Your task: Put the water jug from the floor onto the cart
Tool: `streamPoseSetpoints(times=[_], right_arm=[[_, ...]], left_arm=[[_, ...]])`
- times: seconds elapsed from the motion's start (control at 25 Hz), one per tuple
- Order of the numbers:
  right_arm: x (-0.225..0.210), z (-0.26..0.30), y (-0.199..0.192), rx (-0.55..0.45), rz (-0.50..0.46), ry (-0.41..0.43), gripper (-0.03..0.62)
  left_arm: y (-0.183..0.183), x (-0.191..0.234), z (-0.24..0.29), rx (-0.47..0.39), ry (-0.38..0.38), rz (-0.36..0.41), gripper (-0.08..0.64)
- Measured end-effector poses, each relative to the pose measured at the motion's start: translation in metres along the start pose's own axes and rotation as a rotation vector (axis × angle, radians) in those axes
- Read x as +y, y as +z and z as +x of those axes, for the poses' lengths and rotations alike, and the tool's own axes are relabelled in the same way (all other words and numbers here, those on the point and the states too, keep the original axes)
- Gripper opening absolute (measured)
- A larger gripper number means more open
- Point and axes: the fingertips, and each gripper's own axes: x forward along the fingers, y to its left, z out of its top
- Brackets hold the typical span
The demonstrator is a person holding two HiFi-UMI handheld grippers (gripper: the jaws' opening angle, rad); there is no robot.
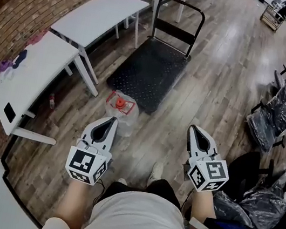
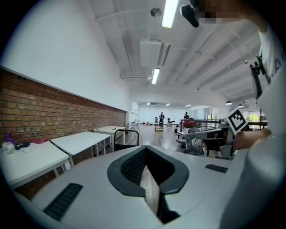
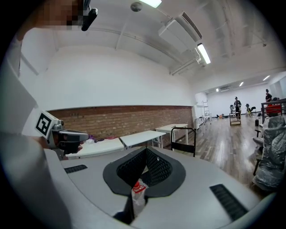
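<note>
The water jug [image 1: 121, 110], clear plastic with an orange cap, stands on the wooden floor by the near left corner of the black flat cart [image 1: 152, 70]. The cart's upright handle [image 1: 180, 15] is at its far end. My left gripper [image 1: 111, 121] is shut and empty, and its tip hangs just above the near side of the jug. My right gripper [image 1: 193, 129] is also shut and empty, held over bare floor well right of the jug. In the right gripper view the jug [image 3: 138, 193] shows through the slit below the shut gripper [image 3: 146, 150]. The left gripper view shows the shut gripper [image 2: 145, 148] and the cart's handle [image 2: 126, 138] beyond.
White tables [image 1: 97, 16] line the brick wall on the left; the nearest one [image 1: 31, 78] holds small items. Plastic-wrapped chairs [image 1: 280, 111] crowd the right side. My shoe [image 1: 156, 171] is on the floor between the grippers. People stand far down the hall [image 2: 161, 118].
</note>
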Motion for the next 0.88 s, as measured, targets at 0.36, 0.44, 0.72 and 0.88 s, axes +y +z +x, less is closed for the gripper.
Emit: streamPoseSetpoints(times=[0.36,0.44,0.72,0.88], right_arm=[[-0.087,0.052,0.005,0.014,0.027,0.049,0.005],[-0.1,0.062,0.004,0.025,0.038,0.069,0.005],[-0.126,0.096,-0.001,0.053,0.077,0.117,0.005],[-0.121,0.117,-0.007,0.079,0.074,0.145,0.005]], left_arm=[[0.023,-0.004,0.081,0.023,0.097,0.019,0.0],[0.026,-0.004,0.092,0.027,0.122,0.014,0.0],[0.023,-0.006,0.117,0.056,0.175,0.003,0.0],[0.023,0.018,0.123,0.057,0.219,-0.013,0.0]])
